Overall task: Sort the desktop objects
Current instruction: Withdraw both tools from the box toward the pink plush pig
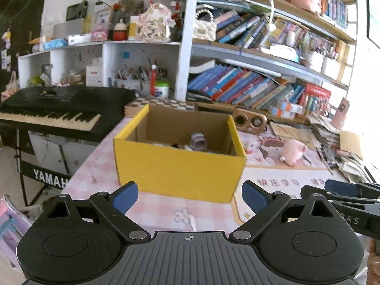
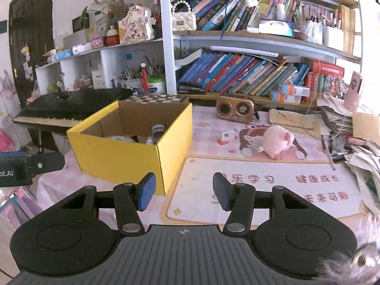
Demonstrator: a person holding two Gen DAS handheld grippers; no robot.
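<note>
**deskbot_fan:** Looking at both wrist views, neither gripper carries anything. The left gripper (image 1: 190, 198) has its jaws spread wide with nothing between them, and the right gripper (image 2: 184, 191) has its jaws apart at a narrower gap, also with nothing in them. The yellow box (image 1: 178, 166) sits on the worktop (image 2: 261, 185) just ahead with a few small things already inside. The pink plush pig (image 2: 279, 141) lies on the mat off to the right, well apart from the box, and a small white cube toy (image 2: 226, 136) sits between them.

**tidy_tom:** So what's the risk, in your view?

**deskbot_fan:** My guess is the pig comes next. It's soft and round, so those narrower jaws might just nudge it away or pinch only fuzz, and then it slips out on the way over. The paper pile (image 2: 342, 118) and pens at the right edge are close too, so a sloppy reach could drag them.

**tidy_tom:** And the box?

**deskbot_fan:** It looks like light cardboard. Clipping its wall with either gripper could shove it toward the keyboard (image 1: 59, 111) side.
</note>
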